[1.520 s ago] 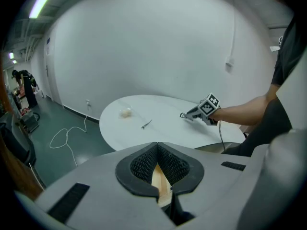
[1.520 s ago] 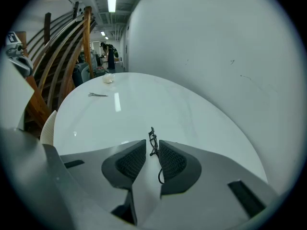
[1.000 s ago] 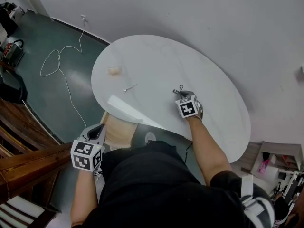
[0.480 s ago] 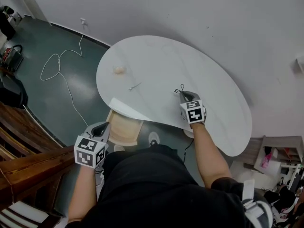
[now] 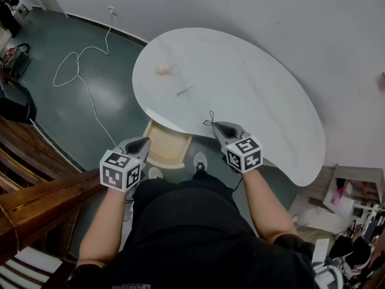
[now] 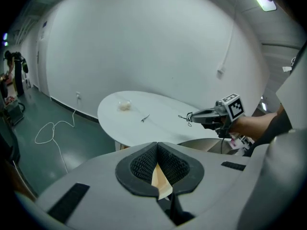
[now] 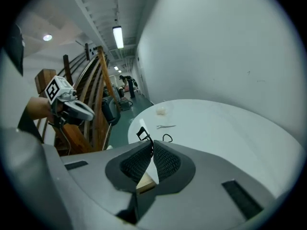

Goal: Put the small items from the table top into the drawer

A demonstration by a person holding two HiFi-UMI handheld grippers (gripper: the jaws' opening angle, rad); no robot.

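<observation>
A black wire clip (image 7: 142, 134) is pinched thinly at the right gripper's (image 7: 150, 147) fingertips; the left gripper (image 6: 157, 150) is clenched empty. The clip could be shaken loose short of the drawer (image 5: 165, 150) below-left of them.

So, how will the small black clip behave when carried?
Probably light: the small black clip sits pinched at just the tips of the right hand-held gripper. Its thin wire loop sticks out free, so it may wobble or snag.

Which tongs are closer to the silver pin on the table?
Right. The right tongs, gripping a black clip, hang at the table edge near the pin; the left tongs are beside the drawer.
</observation>
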